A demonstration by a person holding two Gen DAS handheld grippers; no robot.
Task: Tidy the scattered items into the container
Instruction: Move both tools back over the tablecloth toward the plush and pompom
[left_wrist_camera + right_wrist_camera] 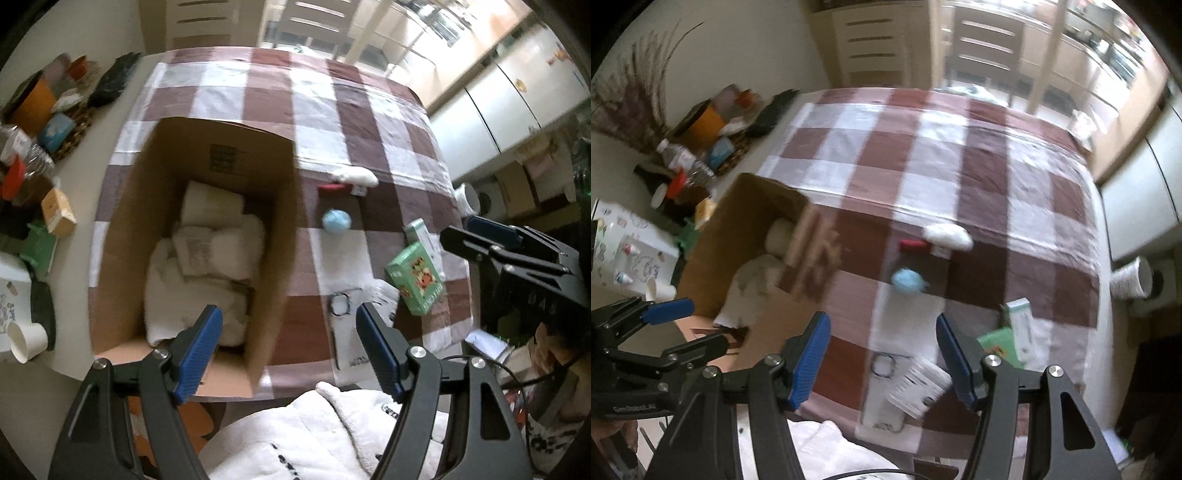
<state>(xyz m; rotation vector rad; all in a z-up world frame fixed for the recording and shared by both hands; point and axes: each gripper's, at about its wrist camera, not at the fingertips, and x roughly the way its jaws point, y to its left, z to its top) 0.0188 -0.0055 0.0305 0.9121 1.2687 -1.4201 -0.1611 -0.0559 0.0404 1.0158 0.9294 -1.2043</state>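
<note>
Brown corrugated cardboard forms the open box, the container, standing on the brown-and-white checked tablecloth with soft white folded cloths already lying inside it. To the right of the box, still out on the cloth, lie a fuzzy pale-blue ball, a small red flat piece beside a white fluffy pad, a green printed carton, a white-and-green slim box, a thin dark ring on a flat clear packet, and a white labelled packet.

The left gripper hangs above the box's near right wall, jaws wide apart and empty. The right gripper hovers right of the box over the labelled packet, blue ribbed pads parted, nothing between them.

This looks like the stretch between placements: several items remain. The next move probably calls for lowering the right gripper squarely over the flat packet, which sits low and slick, so the pads must pinch an edge.
</note>
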